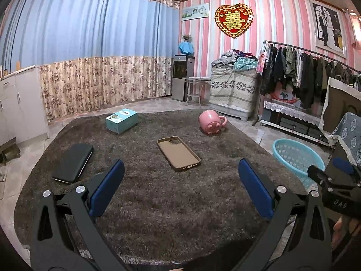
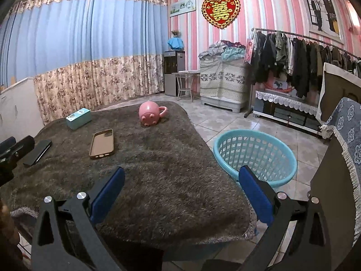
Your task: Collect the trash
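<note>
In the left wrist view, the left gripper (image 1: 181,187) is held wide, empty, above the near part of a rug-covered table (image 1: 158,203). Four things are counted: one black phone (image 1: 73,163) near the left edge, one phone case (image 1: 178,153) at the middle, one teal box (image 1: 121,120) and one pink mug (image 1: 211,122) far.

In the right wrist view, the right gripper (image 2: 181,189) is spread wide, empty, over the table's near right corner. One basket (image 2: 255,155) stands on the floor just beside the right edge.

Rug (image 1: 158,203) shaggy, matt pile. Mug (image 1: 211,120) and perforated basket (image 2: 255,155) smooth plastic-looking; phone case (image 1: 178,153) matt, box (image 1: 121,120) glossy card. Floor (image 2: 225,122) glossy tile.
</note>
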Tool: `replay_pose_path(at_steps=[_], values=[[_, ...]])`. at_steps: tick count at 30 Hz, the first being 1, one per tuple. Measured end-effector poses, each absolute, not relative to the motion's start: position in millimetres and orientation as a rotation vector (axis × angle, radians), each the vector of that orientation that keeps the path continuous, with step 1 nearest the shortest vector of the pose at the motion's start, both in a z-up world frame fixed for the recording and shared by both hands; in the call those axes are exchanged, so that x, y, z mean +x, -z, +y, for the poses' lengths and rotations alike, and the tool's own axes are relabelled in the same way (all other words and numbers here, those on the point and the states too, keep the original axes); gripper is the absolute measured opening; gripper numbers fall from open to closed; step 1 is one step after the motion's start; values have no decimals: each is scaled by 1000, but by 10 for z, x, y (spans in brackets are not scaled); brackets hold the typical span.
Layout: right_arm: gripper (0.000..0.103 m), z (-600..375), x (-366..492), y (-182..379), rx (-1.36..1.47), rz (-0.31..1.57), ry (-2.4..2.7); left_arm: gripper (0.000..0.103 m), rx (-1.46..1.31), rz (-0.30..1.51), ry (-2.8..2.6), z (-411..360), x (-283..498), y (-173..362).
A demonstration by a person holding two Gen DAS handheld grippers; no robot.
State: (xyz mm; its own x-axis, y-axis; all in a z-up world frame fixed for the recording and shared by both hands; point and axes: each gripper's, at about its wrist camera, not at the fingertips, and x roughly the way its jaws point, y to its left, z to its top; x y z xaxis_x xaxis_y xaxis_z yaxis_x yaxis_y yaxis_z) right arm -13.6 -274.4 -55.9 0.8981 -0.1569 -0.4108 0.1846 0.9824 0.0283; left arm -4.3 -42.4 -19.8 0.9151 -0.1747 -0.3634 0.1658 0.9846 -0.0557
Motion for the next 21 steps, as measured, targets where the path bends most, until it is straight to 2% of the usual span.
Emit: replay_pose_path(at_steps=[21], values=[[99, -2538, -247, 377, 49, 356, 188, 98, -8, 368, 208, -458, -117, 154]])
